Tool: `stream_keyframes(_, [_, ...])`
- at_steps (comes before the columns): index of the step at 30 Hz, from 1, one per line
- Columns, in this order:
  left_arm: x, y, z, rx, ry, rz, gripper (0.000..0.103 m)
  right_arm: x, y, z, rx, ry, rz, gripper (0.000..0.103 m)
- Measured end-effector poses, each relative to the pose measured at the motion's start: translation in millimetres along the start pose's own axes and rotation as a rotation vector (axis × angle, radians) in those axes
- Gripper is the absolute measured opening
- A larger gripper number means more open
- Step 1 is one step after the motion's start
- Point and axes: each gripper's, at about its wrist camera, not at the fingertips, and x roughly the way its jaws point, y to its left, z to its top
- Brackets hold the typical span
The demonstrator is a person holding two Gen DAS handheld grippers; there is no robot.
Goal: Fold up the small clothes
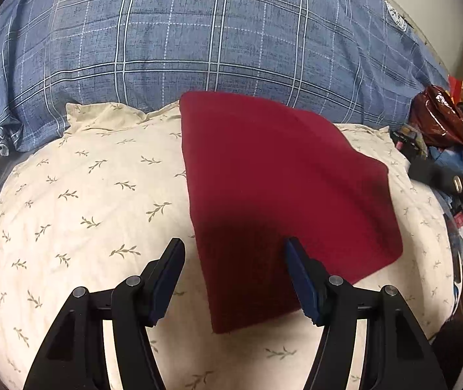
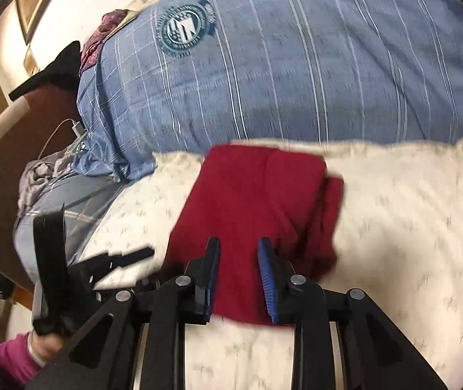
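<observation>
A dark red garment (image 1: pixel 273 188) lies folded flat on a cream pillow with a leaf print (image 1: pixel 85 211). My left gripper (image 1: pixel 233 247) is open and empty, just above the garment's near left corner. In the right wrist view, which is blurred, the same red garment (image 2: pixel 257 195) shows a folded layer along its right side. My right gripper (image 2: pixel 238 247) is open, its fingers hovering over the garment's near edge, holding nothing. The left gripper (image 2: pixel 101 263) shows at the left of that view, held by a hand in a pink sleeve.
A blue plaid duvet (image 1: pixel 215 32) bulges behind the pillow (image 2: pixel 410 227). A pile of bags and clutter (image 1: pixel 443 149) sits at the right of the bed. A brown headboard (image 2: pixel 10 162) and a charger cable (image 2: pixel 75 126) are at the left.
</observation>
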Motion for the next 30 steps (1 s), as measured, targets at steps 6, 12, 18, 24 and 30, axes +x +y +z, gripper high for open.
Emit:
stream_keyframes(6, [10, -2, 1, 0.010, 0.011, 0.017, 0.064, 49, -16, 2, 0.002, 0.055, -0.095, 0.019])
stream_keyframes(12, [20, -2, 3, 0.006, 0.018, 0.004, 0.068, 66, -44, -25, 0.044, 0.064, -0.106, 0.019])
stream_keyframes(18, [23, -1, 4, -0.008, 0.021, -0.004, 0.068, 58, -40, -29, 0.017, 0.050, -0.125, 0.019])
stream_keyframes(24, [16, 20, 16, -0.075, -0.002, -0.075, 0.071, 40, -51, -21, 0.126, -0.048, -0.177, 0.091])
stream_keyframes(30, [40, 42, 29, -0.148, 0.036, -0.162, 0.076, 73, -86, -16, 0.273, 0.018, -0.022, 0.090])
